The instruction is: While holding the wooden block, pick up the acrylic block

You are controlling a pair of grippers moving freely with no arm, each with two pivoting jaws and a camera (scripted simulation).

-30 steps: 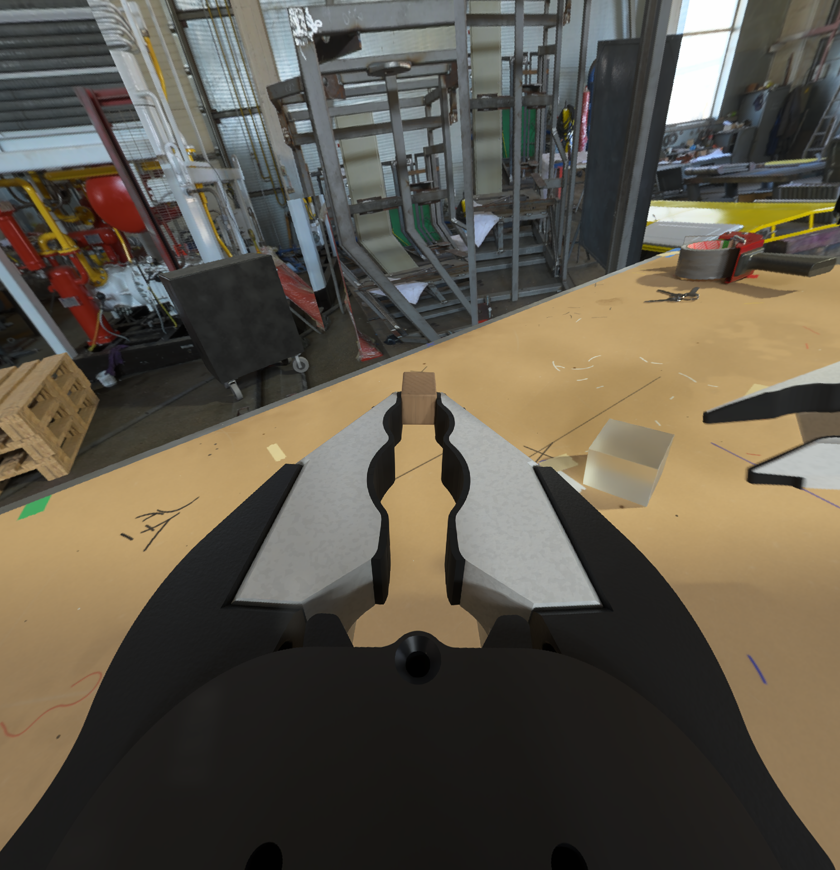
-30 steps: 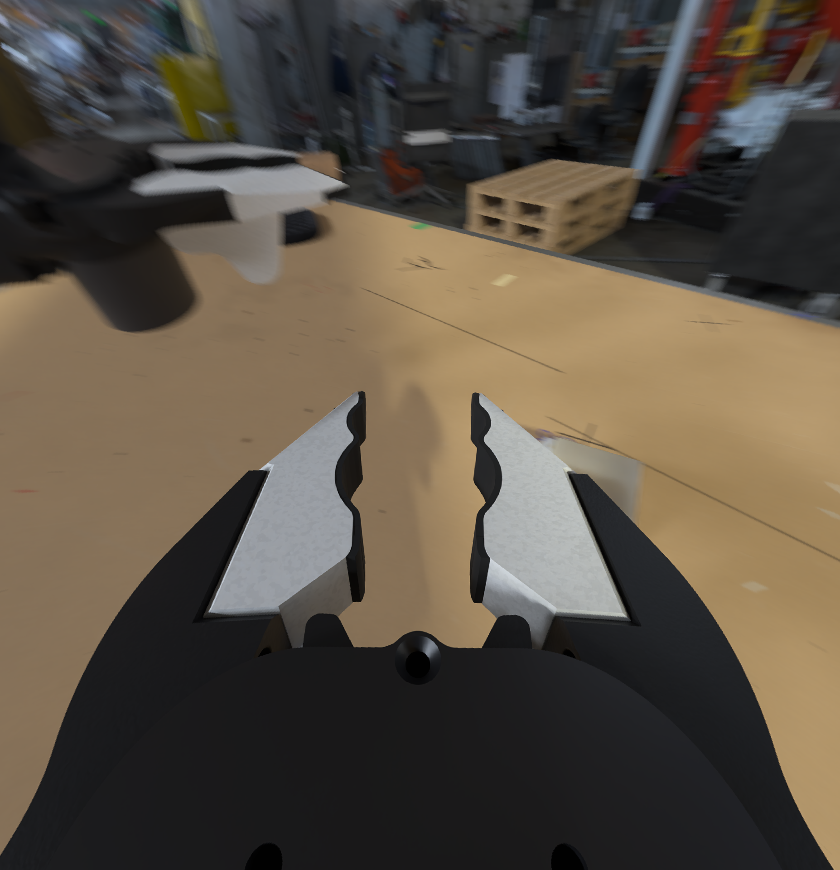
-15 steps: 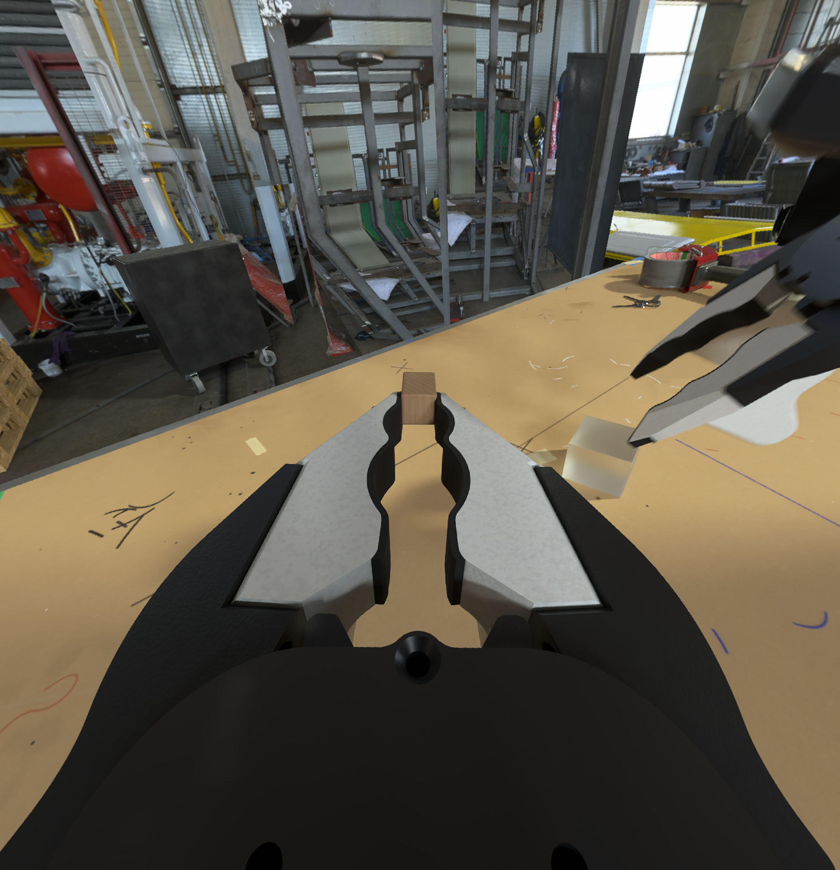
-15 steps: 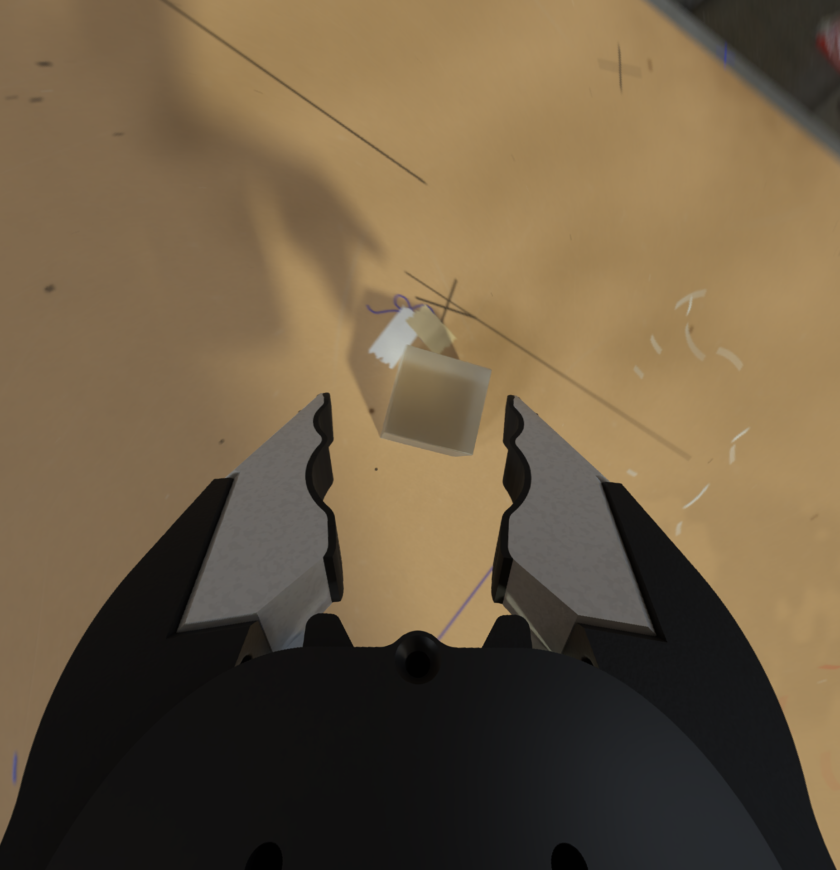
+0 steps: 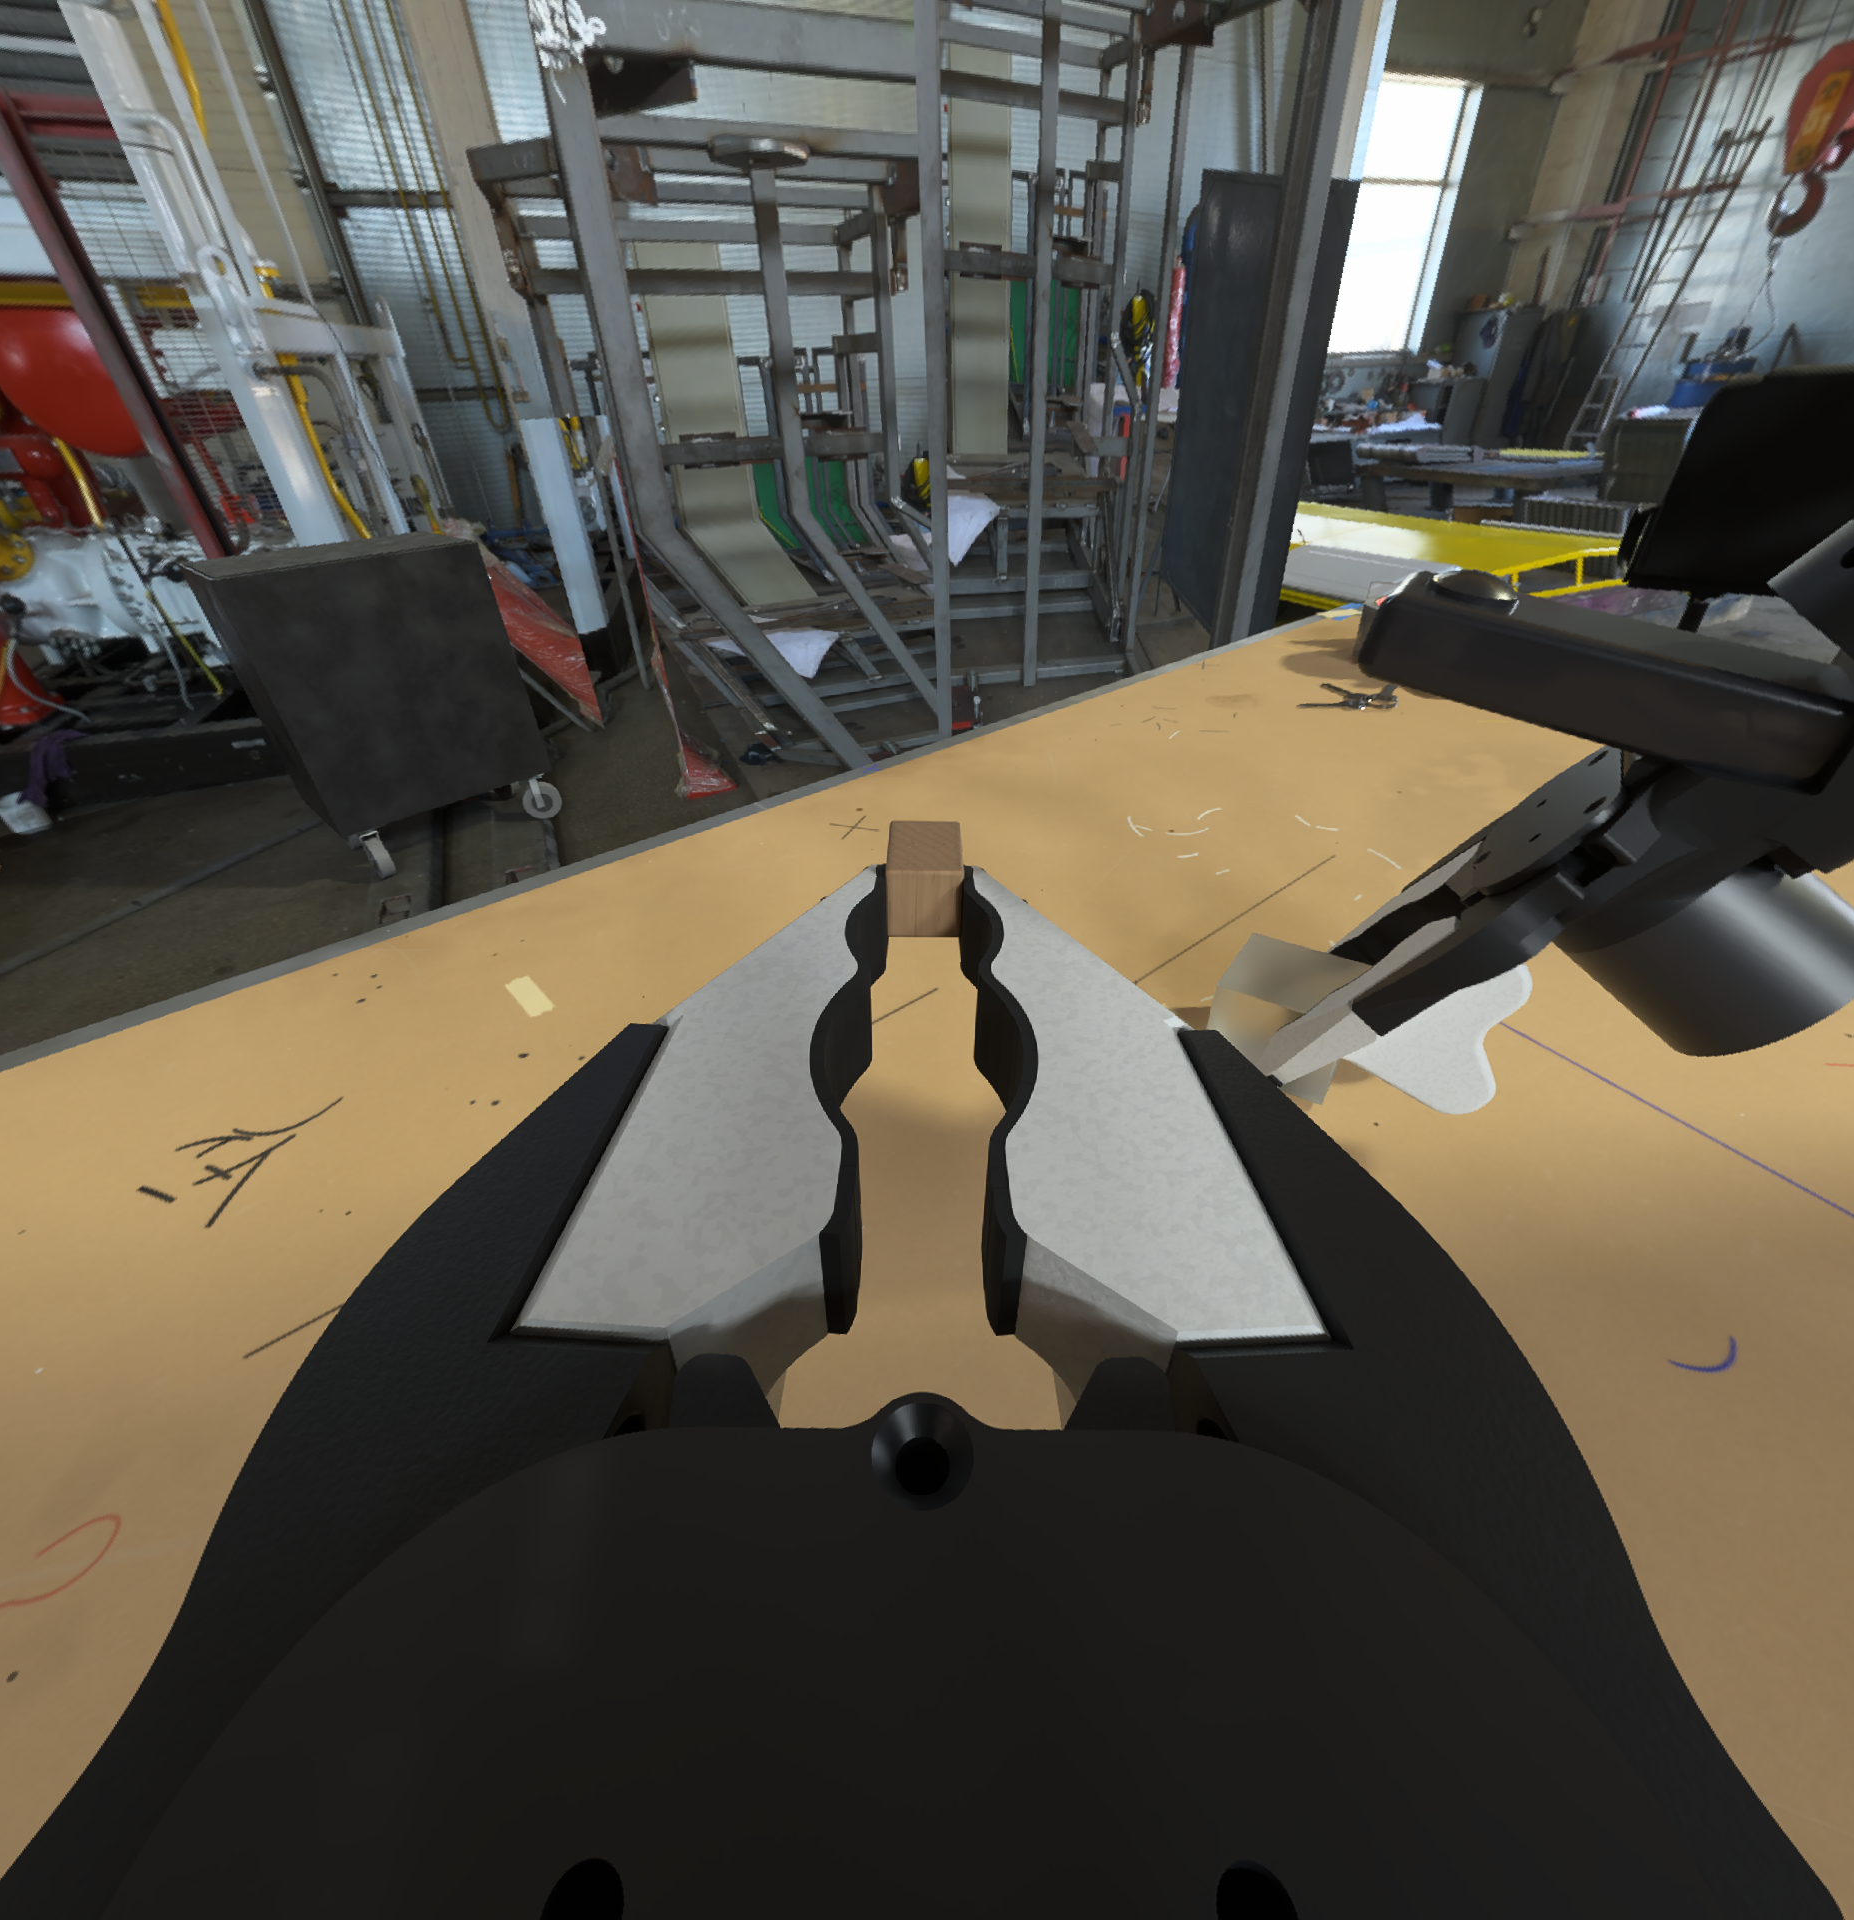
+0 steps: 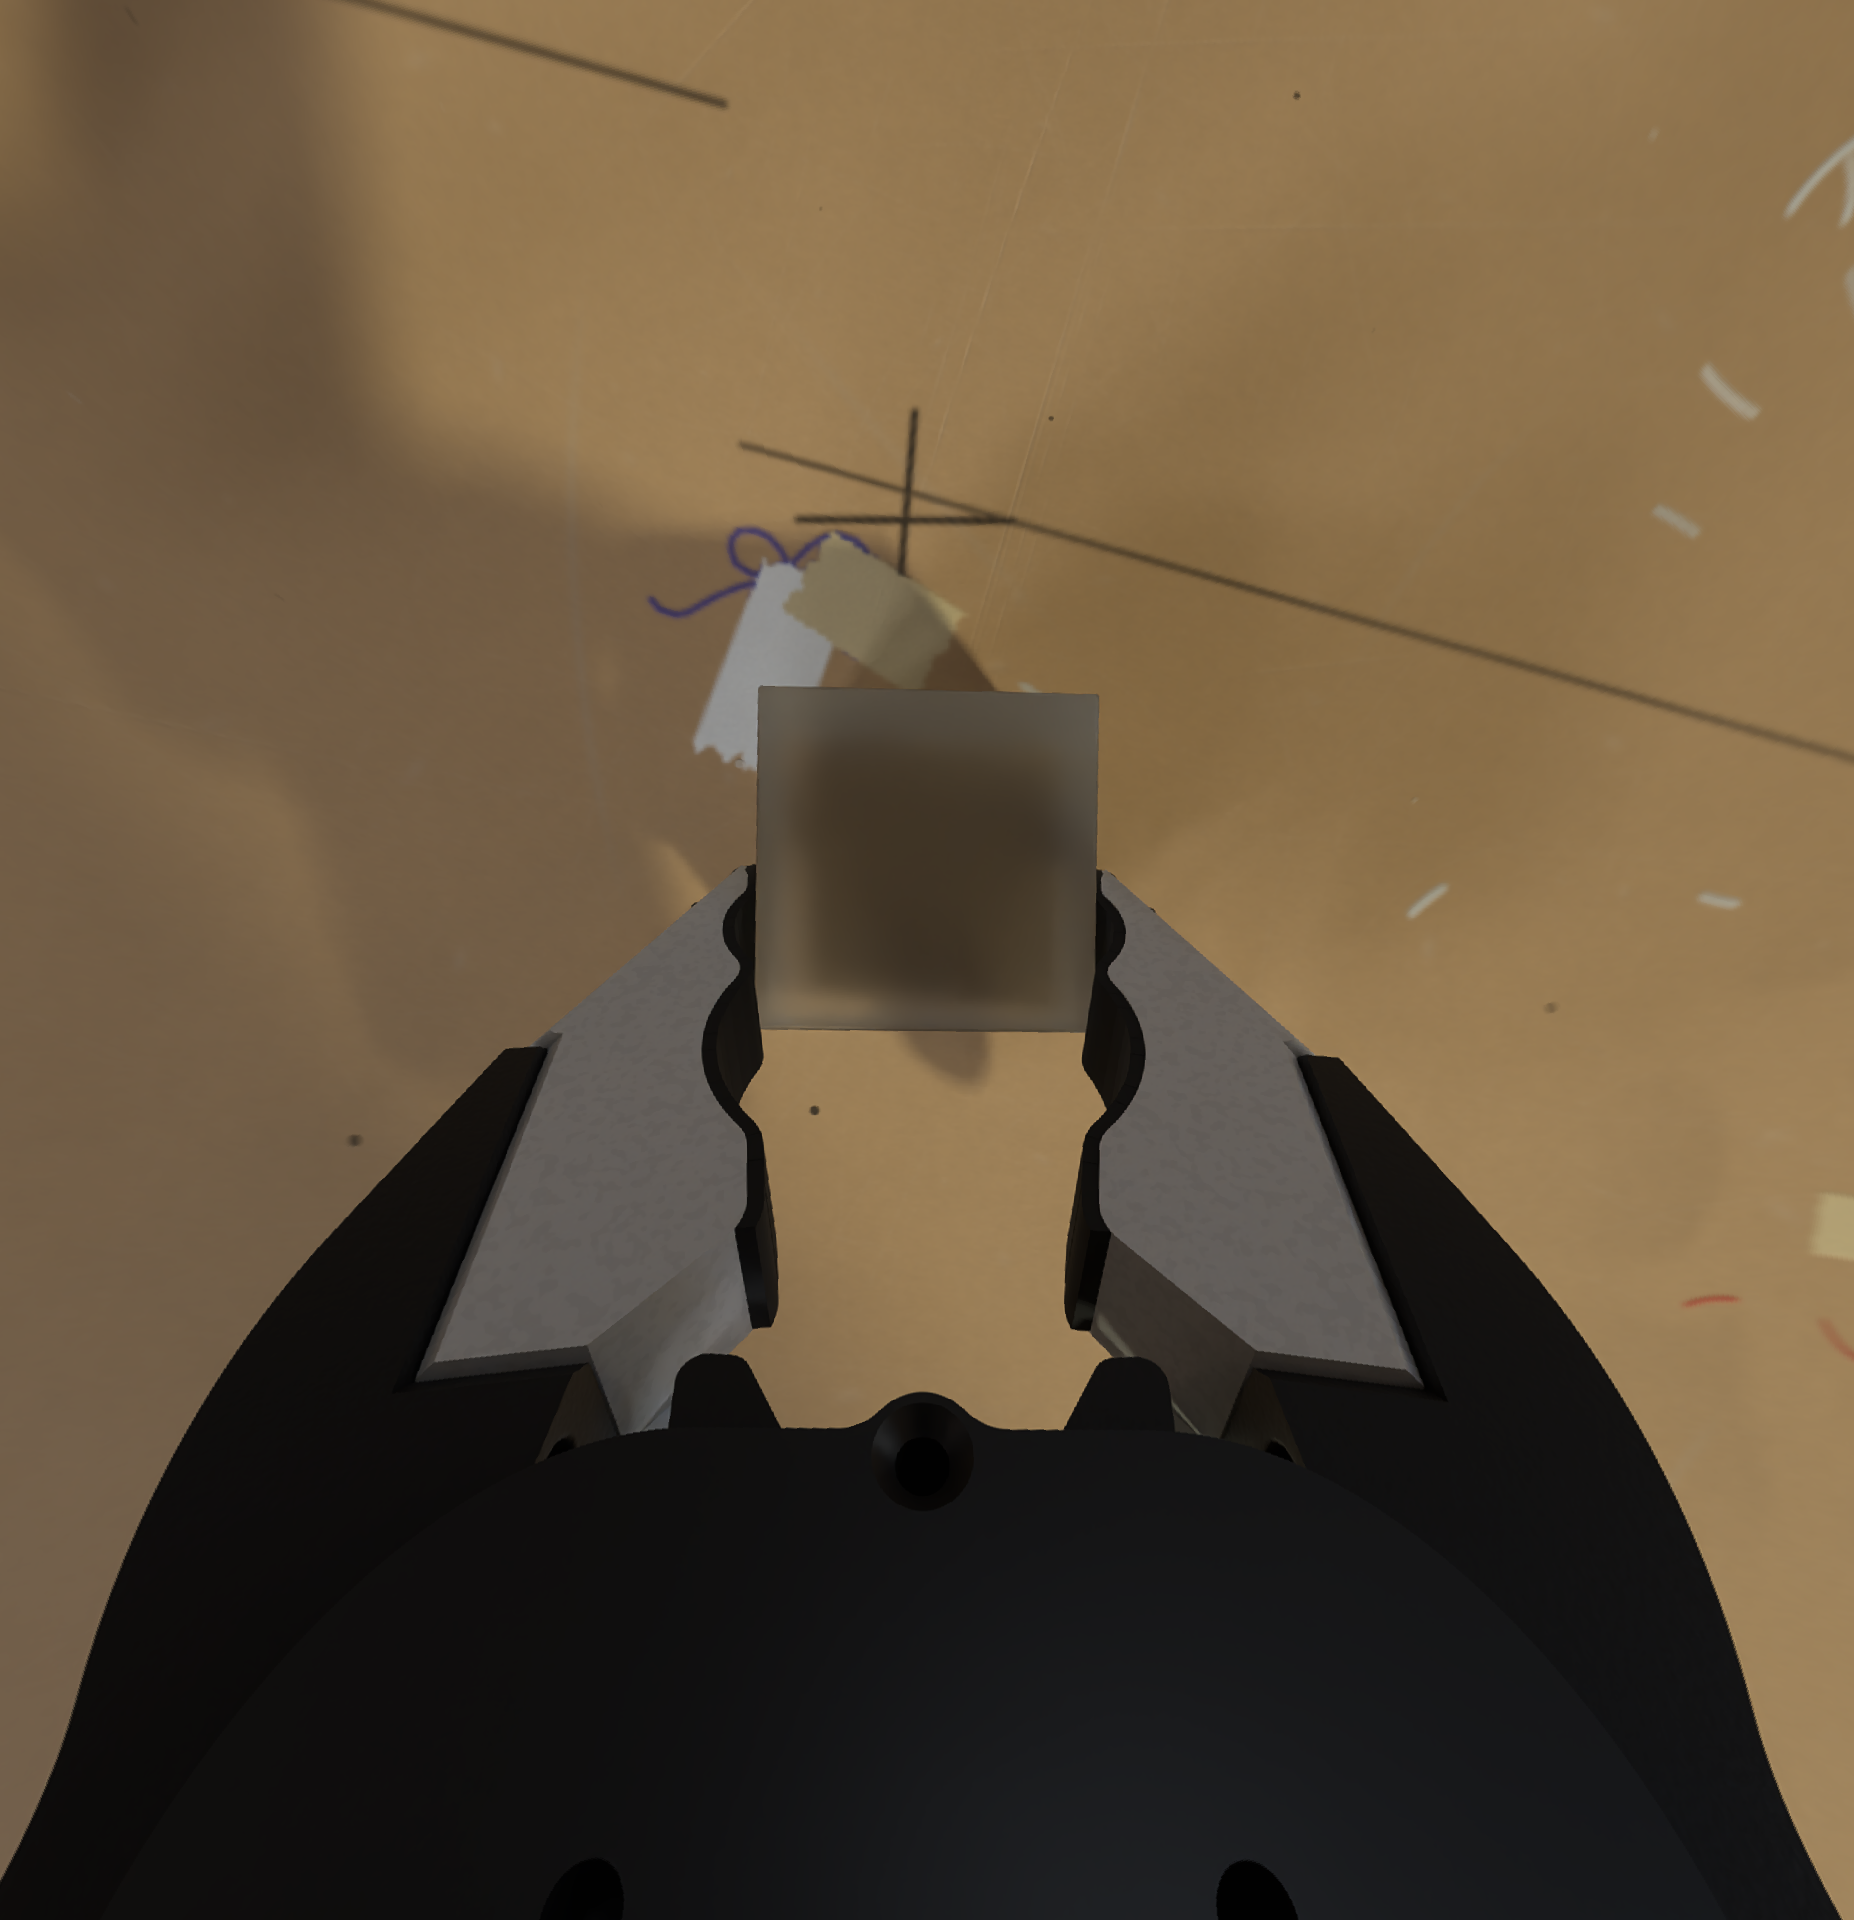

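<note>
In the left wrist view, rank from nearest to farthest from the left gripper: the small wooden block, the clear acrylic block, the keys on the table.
1. Small wooden block: clamped between the left gripper's fingertips.
2. Clear acrylic block: just right, with the right gripper on it.
3. Keys: far right, near the table's back edge.

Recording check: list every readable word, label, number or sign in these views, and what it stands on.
No text can be read.
On the table: pen scribbles and crosses only, no words.
On the red crane hook: a marking, too small to read.
On the wooden block and acrylic block: nothing.
</note>
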